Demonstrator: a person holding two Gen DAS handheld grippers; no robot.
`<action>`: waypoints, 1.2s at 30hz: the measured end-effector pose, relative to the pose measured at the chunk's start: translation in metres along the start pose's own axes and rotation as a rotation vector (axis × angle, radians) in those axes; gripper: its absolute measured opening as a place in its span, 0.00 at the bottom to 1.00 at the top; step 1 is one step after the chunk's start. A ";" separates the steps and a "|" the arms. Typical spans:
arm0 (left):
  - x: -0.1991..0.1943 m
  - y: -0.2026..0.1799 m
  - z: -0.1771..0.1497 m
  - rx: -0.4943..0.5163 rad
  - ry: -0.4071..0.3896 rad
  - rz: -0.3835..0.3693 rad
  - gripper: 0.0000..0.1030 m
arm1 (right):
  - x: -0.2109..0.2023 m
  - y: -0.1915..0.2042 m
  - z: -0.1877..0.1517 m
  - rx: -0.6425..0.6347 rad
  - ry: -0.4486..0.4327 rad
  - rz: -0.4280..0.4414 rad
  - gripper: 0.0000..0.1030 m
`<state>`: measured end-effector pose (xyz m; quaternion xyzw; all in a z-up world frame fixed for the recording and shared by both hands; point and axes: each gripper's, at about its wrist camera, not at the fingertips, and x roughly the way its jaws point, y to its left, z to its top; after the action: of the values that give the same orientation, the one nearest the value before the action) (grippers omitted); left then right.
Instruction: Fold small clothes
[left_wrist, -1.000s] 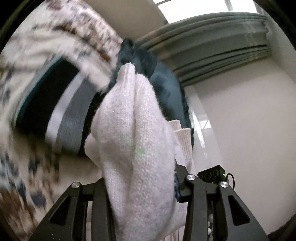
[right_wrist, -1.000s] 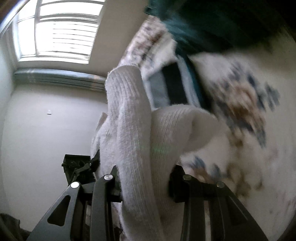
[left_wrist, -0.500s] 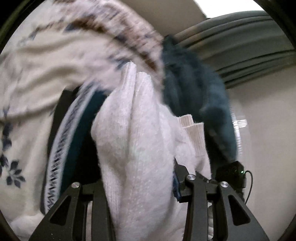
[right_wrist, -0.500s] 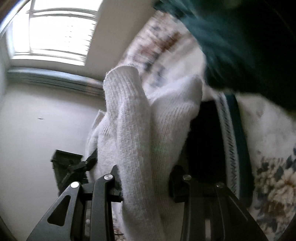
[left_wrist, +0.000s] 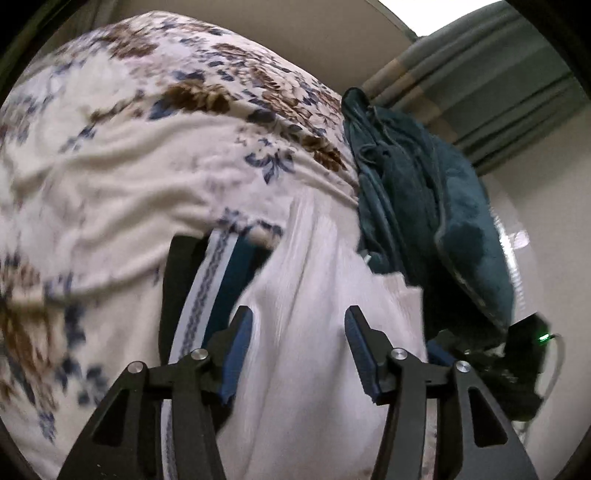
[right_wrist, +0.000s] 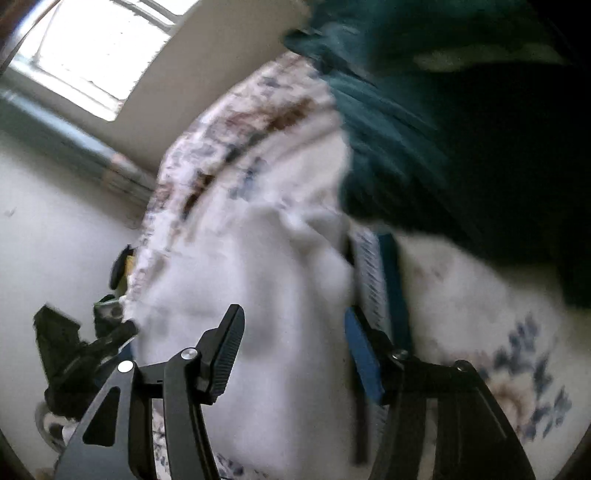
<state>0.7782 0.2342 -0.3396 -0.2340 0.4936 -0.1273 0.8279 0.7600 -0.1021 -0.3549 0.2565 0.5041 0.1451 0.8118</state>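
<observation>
Both handheld grippers point down at a bed covered by a floral blanket (left_wrist: 110, 177), cream with brown and blue flowers. A white knitted garment (left_wrist: 317, 295) lies on the blanket under both tools, its fabric blurred.

The left gripper (left_wrist: 298, 354) has its jaws opening; the white knit sits between the blue pads, which no longer press on it. The right gripper (right_wrist: 291, 354) is likewise opening, with the same white garment (right_wrist: 266, 288) between its spread jaws, unpinched.

Beside the white garment lies a dark folded piece with a patterned white and blue stripe (left_wrist: 207, 295), partly tucked under it. A dark teal pile of cloth (left_wrist: 424, 206) rests at the blanket's far edge, touching the white knit. Grey curtains (left_wrist: 491, 96) hang beyond.
</observation>
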 end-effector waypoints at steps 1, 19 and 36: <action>0.008 -0.004 0.005 0.023 0.009 0.026 0.45 | 0.006 0.005 0.006 -0.012 0.006 -0.004 0.56; 0.001 -0.032 -0.019 0.128 0.006 0.330 0.71 | 0.013 -0.001 0.002 -0.115 0.050 -0.313 0.28; -0.120 -0.124 -0.144 0.231 -0.040 0.550 0.91 | -0.152 0.060 -0.122 -0.234 -0.048 -0.568 0.99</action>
<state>0.5972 0.1427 -0.2428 0.0020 0.5042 0.0512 0.8621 0.5837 -0.0952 -0.2520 0.0134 0.5162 -0.0364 0.8556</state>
